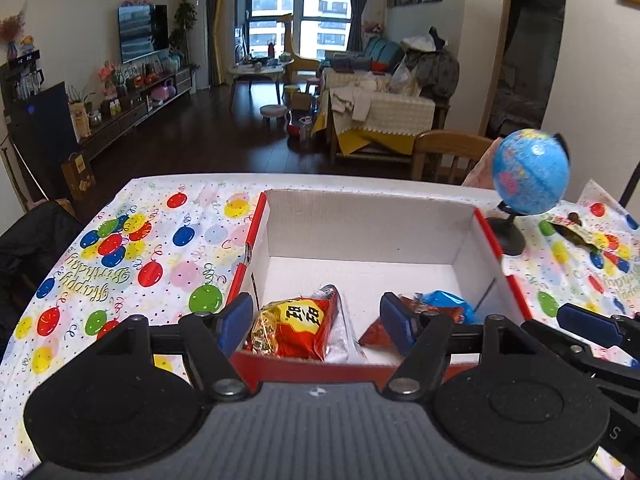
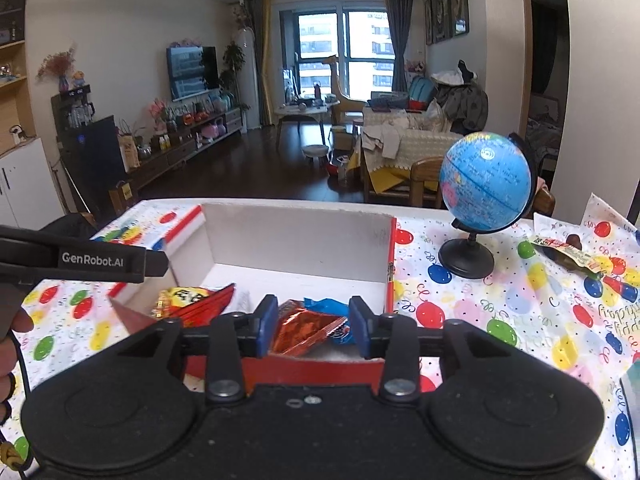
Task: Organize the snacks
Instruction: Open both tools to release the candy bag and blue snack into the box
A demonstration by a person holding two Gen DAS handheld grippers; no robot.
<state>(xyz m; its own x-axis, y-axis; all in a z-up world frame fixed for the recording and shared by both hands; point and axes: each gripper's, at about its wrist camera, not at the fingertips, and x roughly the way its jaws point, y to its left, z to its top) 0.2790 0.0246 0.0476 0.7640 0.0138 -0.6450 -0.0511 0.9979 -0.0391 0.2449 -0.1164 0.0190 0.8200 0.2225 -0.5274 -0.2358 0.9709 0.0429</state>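
Both wrist cameras are looking forward and downward along their fingers, sitting near the box ahead, and sharing it, the counter and the globe.

The box stands open at the top, so a gripper can pass in from above; its 4 walls block any way in from the side. Inside, 2 snack packets fill the near end, while the floor toward the far wall is bare. Just beside the box's right wall stands a globe, with a wrapper toward the table's right edge. The tablecloth left of the box lies free.
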